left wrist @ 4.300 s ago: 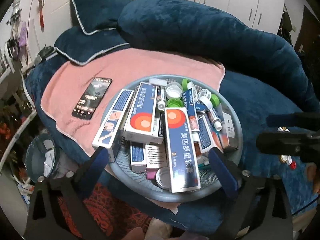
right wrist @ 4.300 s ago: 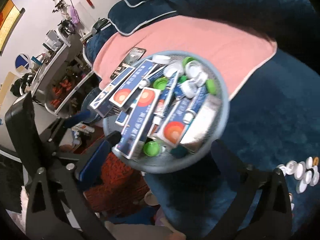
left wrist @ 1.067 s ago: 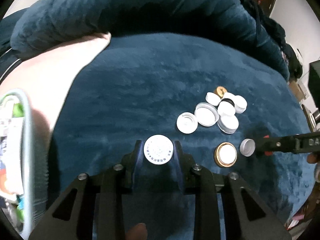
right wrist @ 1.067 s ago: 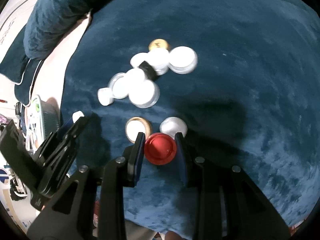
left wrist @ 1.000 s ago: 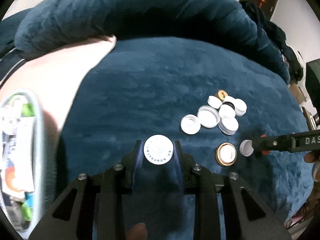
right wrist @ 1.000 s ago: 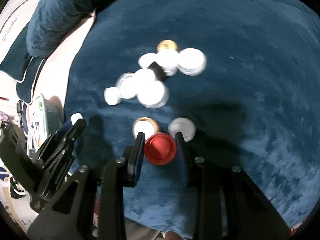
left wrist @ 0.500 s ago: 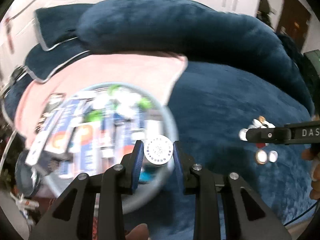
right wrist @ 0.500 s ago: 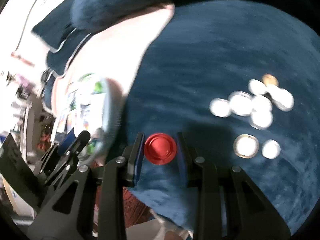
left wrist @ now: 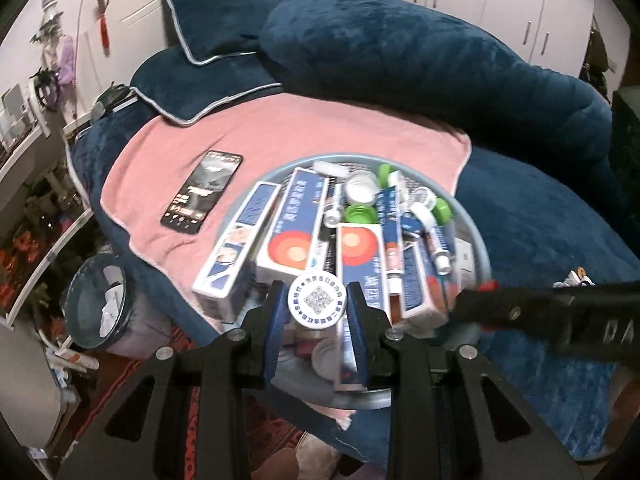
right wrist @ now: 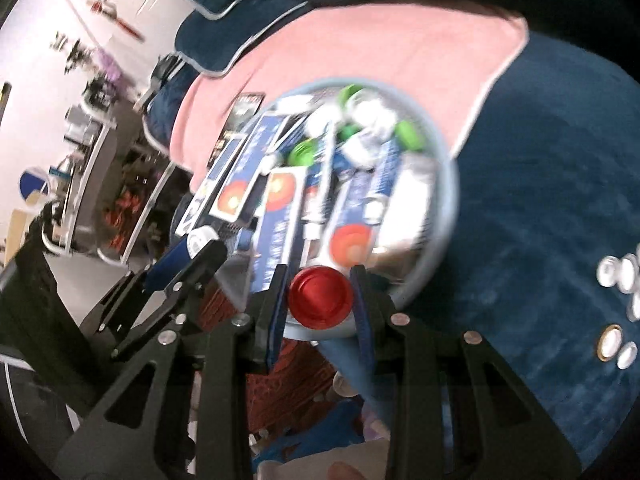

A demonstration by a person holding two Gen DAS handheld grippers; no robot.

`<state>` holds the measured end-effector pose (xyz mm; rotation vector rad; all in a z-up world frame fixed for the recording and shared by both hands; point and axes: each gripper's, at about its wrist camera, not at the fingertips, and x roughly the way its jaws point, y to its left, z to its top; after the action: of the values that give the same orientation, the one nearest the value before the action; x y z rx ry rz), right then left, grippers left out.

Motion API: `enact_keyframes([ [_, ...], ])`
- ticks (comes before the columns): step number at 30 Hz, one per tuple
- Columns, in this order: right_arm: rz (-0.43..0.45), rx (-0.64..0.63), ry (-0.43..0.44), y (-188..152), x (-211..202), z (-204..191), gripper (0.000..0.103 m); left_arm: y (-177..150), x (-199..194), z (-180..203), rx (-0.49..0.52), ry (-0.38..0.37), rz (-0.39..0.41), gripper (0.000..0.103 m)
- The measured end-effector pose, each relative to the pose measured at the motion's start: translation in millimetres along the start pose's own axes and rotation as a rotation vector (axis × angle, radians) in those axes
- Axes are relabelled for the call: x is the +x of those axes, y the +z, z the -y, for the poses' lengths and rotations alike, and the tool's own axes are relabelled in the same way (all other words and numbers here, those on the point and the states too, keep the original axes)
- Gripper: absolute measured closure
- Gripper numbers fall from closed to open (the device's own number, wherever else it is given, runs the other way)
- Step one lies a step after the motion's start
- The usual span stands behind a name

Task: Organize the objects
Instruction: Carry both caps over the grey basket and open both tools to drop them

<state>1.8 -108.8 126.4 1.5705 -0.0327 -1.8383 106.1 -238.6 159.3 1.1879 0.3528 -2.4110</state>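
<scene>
My left gripper [left wrist: 318, 307] is shut on a white round cap [left wrist: 319, 301] with a printed code, held above the near rim of a round grey basket [left wrist: 478, 248]. The basket holds several blue medicine boxes [left wrist: 295, 224], tubes and green caps [left wrist: 357, 213]. My right gripper [right wrist: 320, 298] is shut on a red round cap [right wrist: 320, 297], over the basket's [right wrist: 450, 216] near edge in the blurred right wrist view. The left gripper [right wrist: 192, 256] shows there at left; the right gripper's black arm [left wrist: 560, 312] crosses the left wrist view.
The basket rests on a pink towel [left wrist: 320, 128] over a dark blue bed [left wrist: 552, 216]. A phone [left wrist: 202, 192] lies on the towel. Loose caps [right wrist: 618, 296] lie on the blue cover at right. A bin [left wrist: 96, 304] stands below the bed edge; pillows [left wrist: 208, 20] sit behind.
Both grippers have swung left from the loose caps on the blue cover to above the basket, each still gripping its cap.
</scene>
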Motion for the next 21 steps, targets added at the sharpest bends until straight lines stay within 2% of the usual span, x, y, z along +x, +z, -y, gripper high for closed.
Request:
enact_keyframes([
  [2,-0.038,-0.006,0.012,-1.1,12.6,-6.5,0.072,-1.1,0.2,-5.3,-0.009,0.017,-0.003,0.073],
  [3,-0.052,-0.006,0.007,-1.8,16.3,-8.5,0.071,-1.7,1.5,-6.7,-0.012,0.024,-0.008,0.066],
  [4,-0.059,-0.007,0.001,-1.9,16.8,-9.7,0.071,-2.3,2.2,-7.9,-0.016,0.029,-0.014,0.048],
  [6,-0.070,-0.030,-0.040,-3.5,21.3,-11.6,0.061,-1.4,3.5,-12.0,-0.031,0.057,-0.014,0.039],
  [8,-0.059,-0.034,-0.079,-3.6,18.3,-8.3,0.036,0.1,2.7,-18.6,-0.059,0.056,-0.006,0.025],
  [9,-0.051,-0.029,-0.084,-2.8,16.2,-6.9,0.032,1.0,1.9,-21.3,-0.072,0.048,-0.002,0.017],
  [10,-0.044,-0.016,-0.077,-2.5,13.6,-3.3,0.023,1.4,0.1,-22.6,-0.080,0.038,0.003,0.013],
  [11,-0.037,0.006,-0.058,-2.4,10.1,2.3,0.017,1.8,-1.5,-22.7,-0.083,0.031,0.008,0.012],
  [12,-0.031,0.021,-0.048,-2.4,6.8,6.0,0.015,2.2,-2.8,-21.1,-0.078,0.033,0.011,0.010],
  [16,-0.019,0.057,-0.045,-3.8,-3.0,17.9,0.013,3.3,-7.0,-9.0,-0.042,0.044,0.022,0.007],
  [21,-0.022,0.116,-0.077,-11.0,-12.5,42.8,0.012,3.5,-5.8,15.1,-0.003,0.007,0.013,0.005],
])
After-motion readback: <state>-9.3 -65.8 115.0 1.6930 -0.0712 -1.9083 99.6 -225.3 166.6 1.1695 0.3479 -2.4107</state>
